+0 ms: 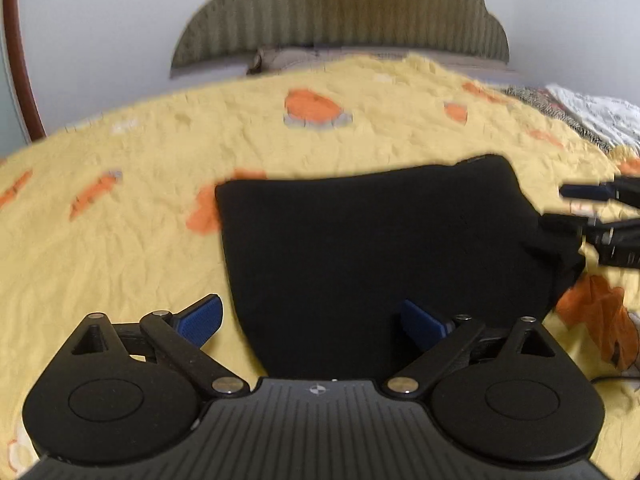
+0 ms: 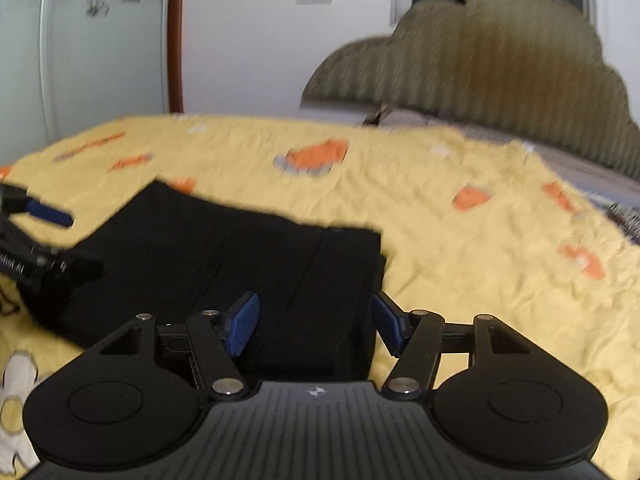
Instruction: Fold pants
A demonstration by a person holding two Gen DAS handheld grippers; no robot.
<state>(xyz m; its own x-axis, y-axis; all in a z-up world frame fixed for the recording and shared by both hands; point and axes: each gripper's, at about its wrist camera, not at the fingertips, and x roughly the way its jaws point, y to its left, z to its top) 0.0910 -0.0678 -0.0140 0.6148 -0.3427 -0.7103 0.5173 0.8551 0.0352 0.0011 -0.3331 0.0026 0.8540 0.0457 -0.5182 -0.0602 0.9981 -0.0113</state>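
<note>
Across the bed [image 1: 120,240] lay a yellow blanket [image 2: 460,260] with orange patches, and a ribbed headboard [image 1: 340,12] rose at the far end against the white wall [image 2: 240,40]. On the blanket, toward the near edge of the bed, the black pants [image 1: 380,248] rested folded into a flat, roughly square stack. Both tools sat low at the stack's near edge. The left tool [image 1: 312,322] was spread wide, gripping nothing. The right tool [image 2: 316,326] was likewise spread, its blue pads [image 2: 242,324] apart over the cloth.
</note>
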